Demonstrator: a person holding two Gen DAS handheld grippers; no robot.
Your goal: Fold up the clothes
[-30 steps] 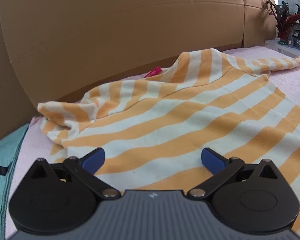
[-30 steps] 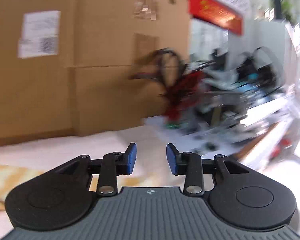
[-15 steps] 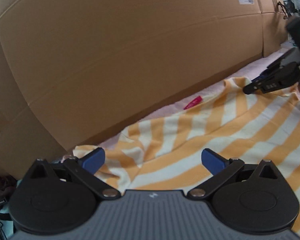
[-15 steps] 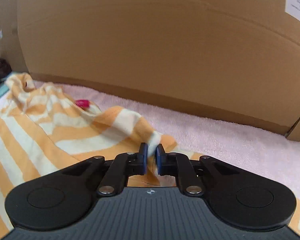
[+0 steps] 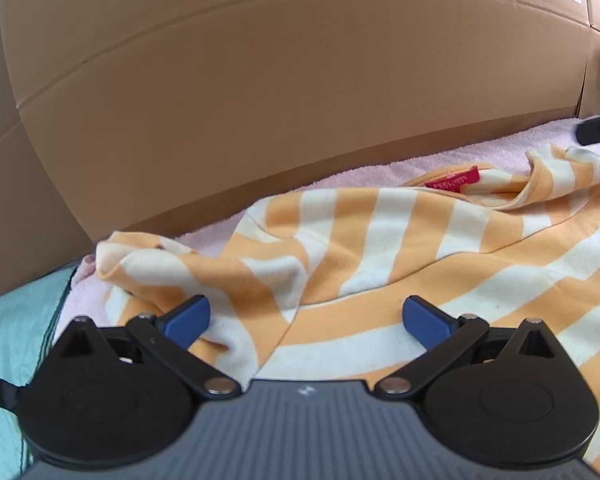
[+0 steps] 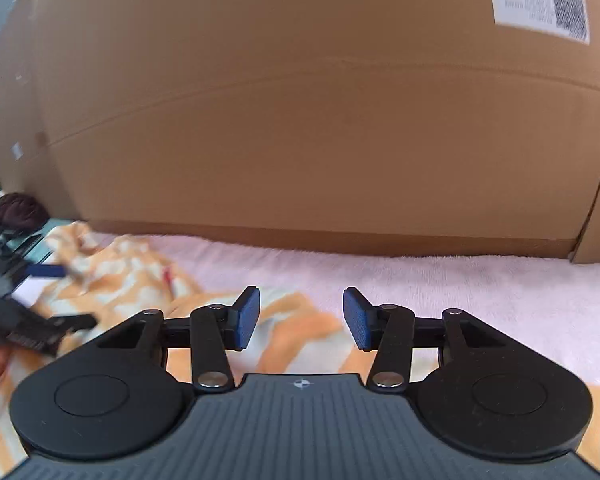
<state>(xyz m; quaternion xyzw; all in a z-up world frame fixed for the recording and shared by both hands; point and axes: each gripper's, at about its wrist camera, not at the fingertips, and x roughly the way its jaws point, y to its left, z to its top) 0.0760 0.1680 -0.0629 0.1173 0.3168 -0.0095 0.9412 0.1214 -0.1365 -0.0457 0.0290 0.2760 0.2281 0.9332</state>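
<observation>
Striped shirt (image 5: 380,248) edge near cardboard wall (image 5: 260,80), pink towel (image 6: 460,280) bare.

A tall cardboard wall (image 6: 320,120) bearing a shipping label (image 6: 540,0) stands behind the pink towel-covered surface (image 6: 460,280).

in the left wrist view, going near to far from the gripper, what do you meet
left gripper → striped shirt → red neck label → pink towel → cardboard box wall

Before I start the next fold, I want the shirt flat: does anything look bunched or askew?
Yes. The striped shirt's left sleeve is crumpled near the open left gripper, and the collar lies rumpled.
</observation>
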